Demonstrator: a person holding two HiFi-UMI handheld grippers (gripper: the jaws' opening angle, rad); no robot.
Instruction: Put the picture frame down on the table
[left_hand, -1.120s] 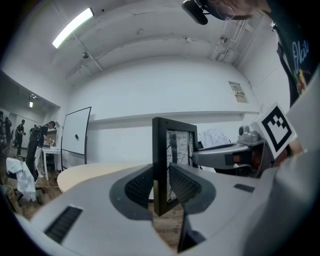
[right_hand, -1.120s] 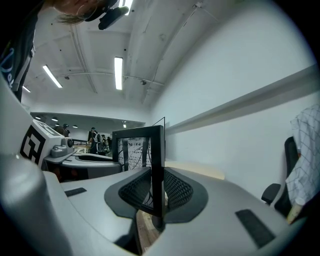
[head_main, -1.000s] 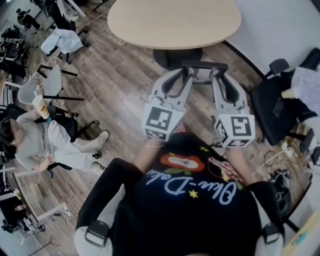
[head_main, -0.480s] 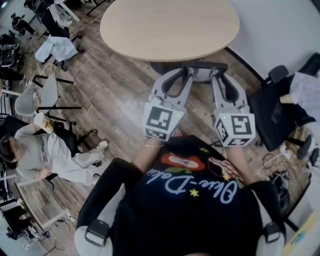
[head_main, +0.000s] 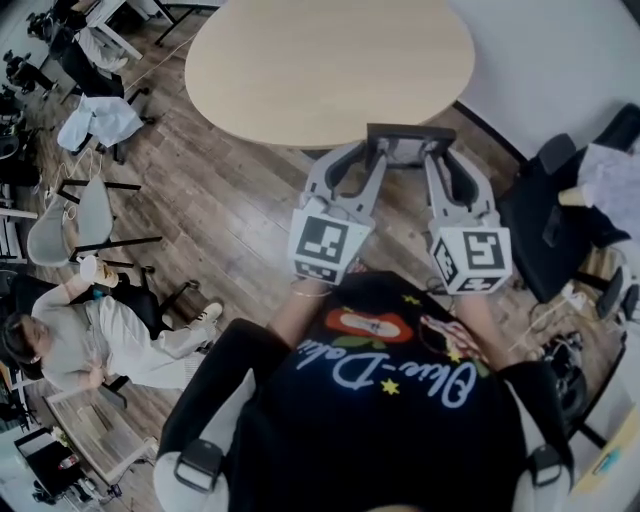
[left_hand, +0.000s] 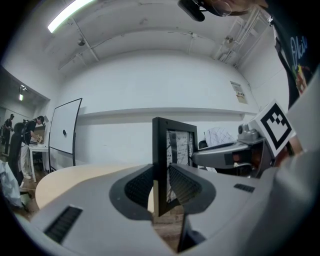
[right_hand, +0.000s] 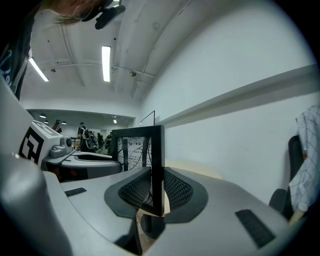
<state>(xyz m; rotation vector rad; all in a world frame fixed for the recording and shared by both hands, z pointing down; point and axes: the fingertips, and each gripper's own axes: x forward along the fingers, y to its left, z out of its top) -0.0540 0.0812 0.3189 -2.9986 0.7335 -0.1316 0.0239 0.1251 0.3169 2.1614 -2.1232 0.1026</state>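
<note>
A black picture frame (head_main: 409, 132) with a scribbled print stands upright between my two grippers, at the near edge of the oval wooden table (head_main: 330, 60). My left gripper (head_main: 372, 152) is shut on the frame's left side and my right gripper (head_main: 438, 152) on its right side. In the left gripper view the frame (left_hand: 172, 145) sits edge-on between the ribbed pads of the left gripper (left_hand: 161, 186), with the table (left_hand: 75, 177) beyond. The right gripper view shows the frame (right_hand: 142, 145) clamped in the right gripper (right_hand: 156, 192) the same way.
Black office chairs (head_main: 560, 210) with clothes on them stand at the right by the white wall. A seated person (head_main: 80, 335) and more chairs (head_main: 85, 205) are at the left on the wooden floor. Cables lie at the lower right.
Both grippers have carried the frame forward together; the table has come nearer and the frame now reaches its near edge. The grip on the frame is unchanged.
</note>
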